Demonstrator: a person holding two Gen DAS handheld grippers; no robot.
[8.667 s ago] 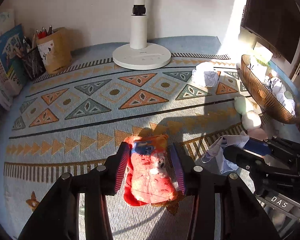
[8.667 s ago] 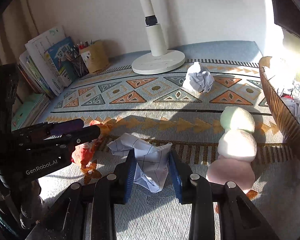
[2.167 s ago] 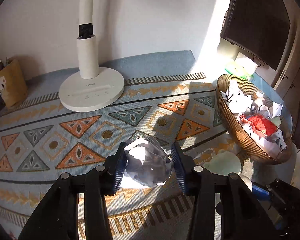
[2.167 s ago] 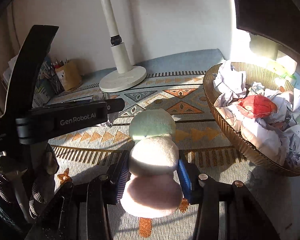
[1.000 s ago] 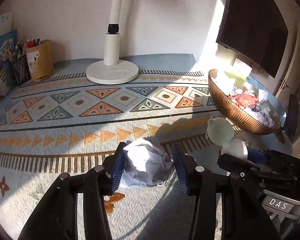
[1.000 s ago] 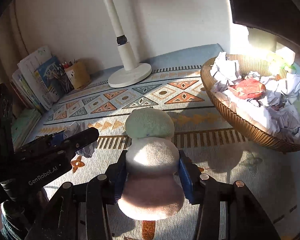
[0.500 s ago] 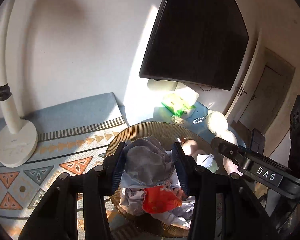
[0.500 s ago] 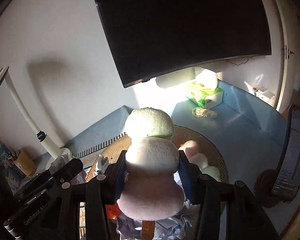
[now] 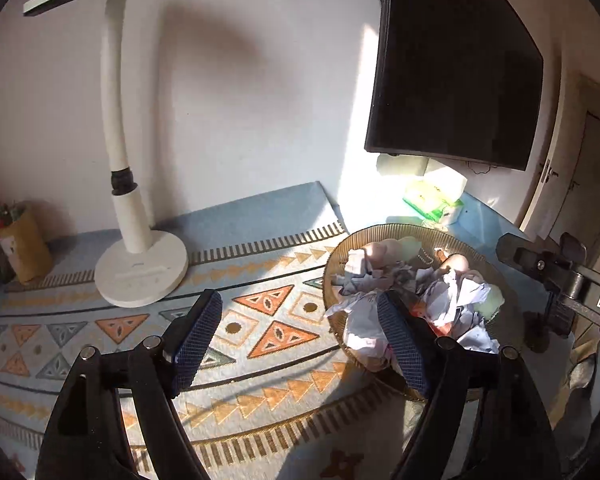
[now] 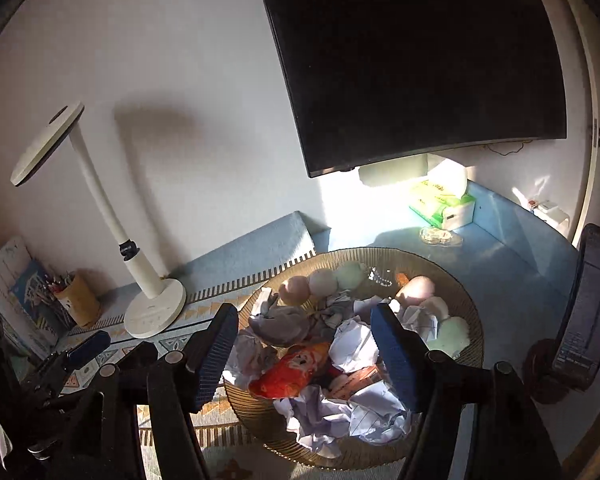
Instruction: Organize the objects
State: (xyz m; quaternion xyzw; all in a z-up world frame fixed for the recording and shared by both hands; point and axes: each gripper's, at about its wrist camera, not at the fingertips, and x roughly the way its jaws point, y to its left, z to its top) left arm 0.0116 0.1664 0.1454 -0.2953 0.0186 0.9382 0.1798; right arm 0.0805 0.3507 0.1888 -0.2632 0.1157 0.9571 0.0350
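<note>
A round brown wicker basket [image 10: 466, 308] sits on the patterned mat and holds crumpled paper balls [image 10: 354, 346], a red snack bag [image 10: 294, 370] and two pastel plush dumpling toys [image 10: 322, 282]. My right gripper [image 10: 306, 354] is open and empty, above the basket. My left gripper [image 9: 300, 334] is open and empty, over the mat at the basket's left rim [image 9: 332, 268]. The paper balls [image 9: 452, 300] and a plush toy [image 9: 380, 250] show in the left wrist view too.
A white desk lamp [image 9: 140, 268] stands on the mat [image 9: 260, 300] at the left. A pen holder [image 10: 78, 294] and books [image 10: 16, 280] are far left. A dark monitor [image 10: 420, 60] hangs behind; a tissue box [image 10: 440, 202] is under it. A phone on a stand [image 10: 580, 304] is right.
Both grippers have opened. The paper ball from the left and the plush toy from the right now lie in the basket. Both grippers are empty.
</note>
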